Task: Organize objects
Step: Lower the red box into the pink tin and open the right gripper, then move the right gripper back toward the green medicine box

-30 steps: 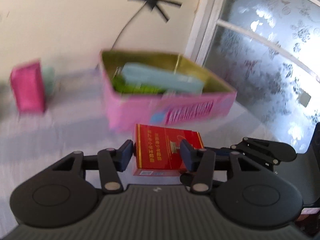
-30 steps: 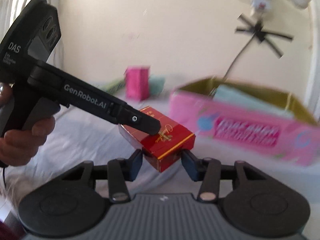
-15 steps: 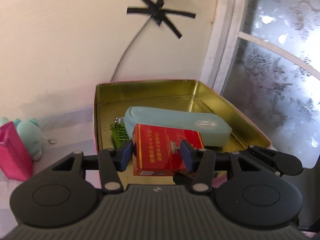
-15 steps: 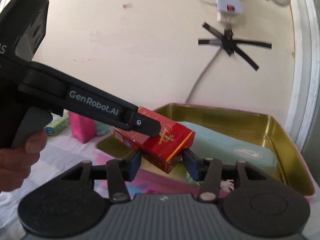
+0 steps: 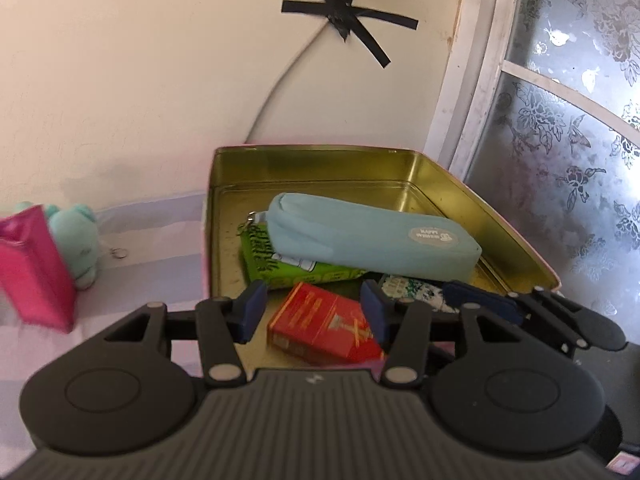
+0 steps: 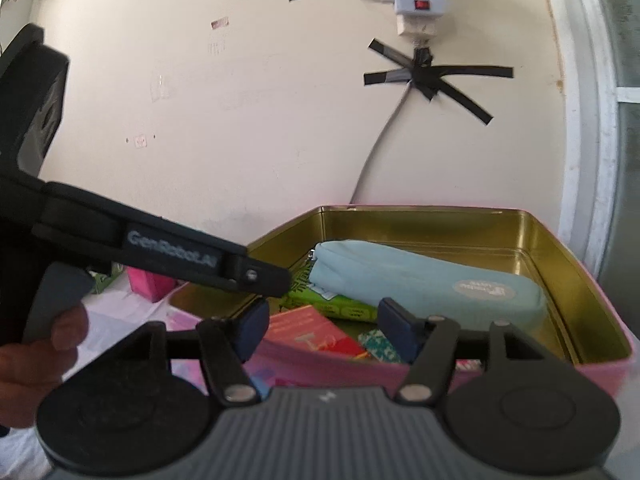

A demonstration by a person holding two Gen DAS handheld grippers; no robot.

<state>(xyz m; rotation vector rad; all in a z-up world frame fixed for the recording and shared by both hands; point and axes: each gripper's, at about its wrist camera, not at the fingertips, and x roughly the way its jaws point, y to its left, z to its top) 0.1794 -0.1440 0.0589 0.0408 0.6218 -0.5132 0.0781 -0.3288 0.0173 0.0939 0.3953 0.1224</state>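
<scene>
**Red box down in the tin, both claws parted**

The right gripper [image 6: 320, 330] hung over the near wall of the pink tin [image 6: 600, 356], its jaws opening, and nothing was pressed between its blue pads [image 6: 252, 330]. The left gripper [image 5: 310, 312] stood with its jaws parted too; both of its pads [image 5: 251, 310] were clear of the red box [image 5: 320, 330], which showed in the gap between them but lay below, tilted and blurred, at the near end of the tin's gold inside. In the right wrist view the same box [image 6: 308, 332] showed between the right pads, likewise untouched, with the left gripper's black finger reaching in from the left and a hand [image 6: 40, 344] on its grip.

Just behind the red box lay a green packet [image 5: 280, 264], and across it a pale blue zip pouch [image 5: 372, 240]. A small patterned packet [image 5: 412, 294] sat beside the red box to the right.

Outside the tin, on the pale cloth to the left, stood a bright pink bag [image 5: 32, 272] with a mint plush toy [image 5: 76, 240] touching it behind. On the wall above, a grey cable [image 5: 276, 92] ran up to crossed black tape [image 5: 348, 28], and a frosted floral window [image 5: 560, 120] filled the right.
</scene>
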